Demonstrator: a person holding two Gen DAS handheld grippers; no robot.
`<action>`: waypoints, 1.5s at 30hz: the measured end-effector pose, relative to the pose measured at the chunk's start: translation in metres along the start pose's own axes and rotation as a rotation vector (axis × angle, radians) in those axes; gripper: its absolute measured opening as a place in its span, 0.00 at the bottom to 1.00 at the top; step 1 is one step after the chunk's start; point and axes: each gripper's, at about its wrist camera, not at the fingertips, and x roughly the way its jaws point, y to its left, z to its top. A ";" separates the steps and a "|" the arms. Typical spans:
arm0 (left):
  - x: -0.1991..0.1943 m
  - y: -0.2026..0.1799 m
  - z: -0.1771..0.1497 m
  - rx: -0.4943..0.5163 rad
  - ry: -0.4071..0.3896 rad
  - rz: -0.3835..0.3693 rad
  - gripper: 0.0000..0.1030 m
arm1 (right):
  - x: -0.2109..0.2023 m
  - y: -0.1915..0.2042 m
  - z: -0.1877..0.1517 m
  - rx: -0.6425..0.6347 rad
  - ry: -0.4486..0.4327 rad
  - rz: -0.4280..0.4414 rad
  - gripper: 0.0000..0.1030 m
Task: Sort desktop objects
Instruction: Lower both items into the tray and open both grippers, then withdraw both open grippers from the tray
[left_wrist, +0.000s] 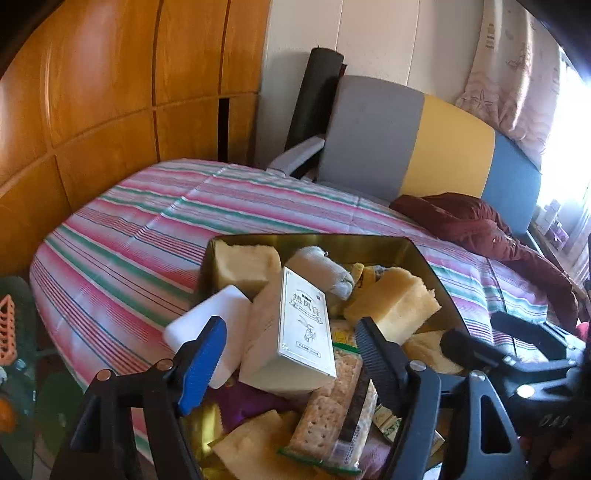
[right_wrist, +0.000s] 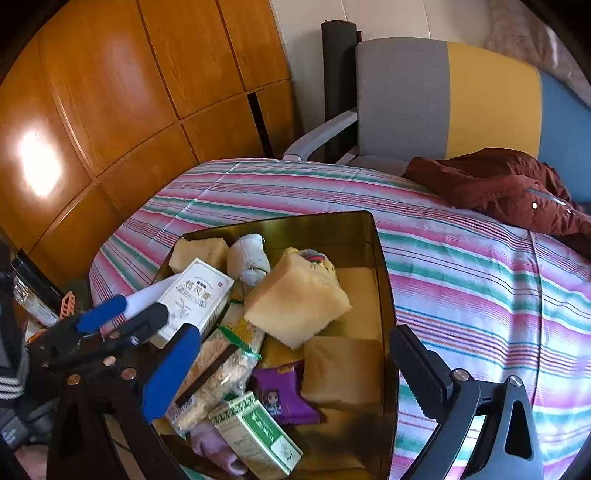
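Gold tray (right_wrist: 373, 236) sits on striped cloth (right_wrist: 461, 280), already heaped w/ stuff; both grippers hover over its near end.

Left gripper (left_wrist: 291, 354): jaws wide, nothing pinched. White box (left_wrist: 299, 325) lies right btwn the fingers but the pads stand off it on both sides, so no grip. Box lies tilted on the pile, leaning on a white block (left_wrist: 218, 325) at its left; long axis runs away from the cam, roughly along the fingers. Cracker pack (left_wrist: 332, 406) lies just under/near side of it, same heading.

Right gripper (right_wrist: 295, 373): jaws at full spread, empty. Under the gap: purple packet (right_wrist: 284, 395), flat sponge (right_wrist: 343, 373); green box (right_wrist: 258, 435) nearer the cam, long axis slanting down-right across the frame. Big sponge block (right_wrist: 295, 299) sits further in, past the tips.

Key relation: white box is the left's to take or leave – it's centred in that gap and lined up w/ the fingers, so closing would catch its narrow width. Seen from the right cam, the box lies far left, beyond the blue finger (right_wrist: 173, 369), w/ the left tool in the way: right is worse placed.

My read: box looks just dropped in, perched, not flat; could slide off the block if nudged. Whether more items wait off-tray, can't tell – none in view on the cloth except a red jacket (right_wrist: 498, 184) at the far edge.
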 end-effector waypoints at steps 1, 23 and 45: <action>-0.004 0.000 0.000 -0.002 -0.009 0.008 0.72 | -0.002 0.001 -0.003 -0.003 0.000 -0.008 0.99; -0.085 -0.019 -0.011 -0.003 -0.164 0.133 0.71 | -0.030 0.016 -0.059 -0.027 -0.021 -0.096 0.99; -0.079 -0.021 -0.027 0.009 -0.118 0.083 0.60 | -0.033 0.028 -0.075 -0.071 -0.021 -0.112 0.99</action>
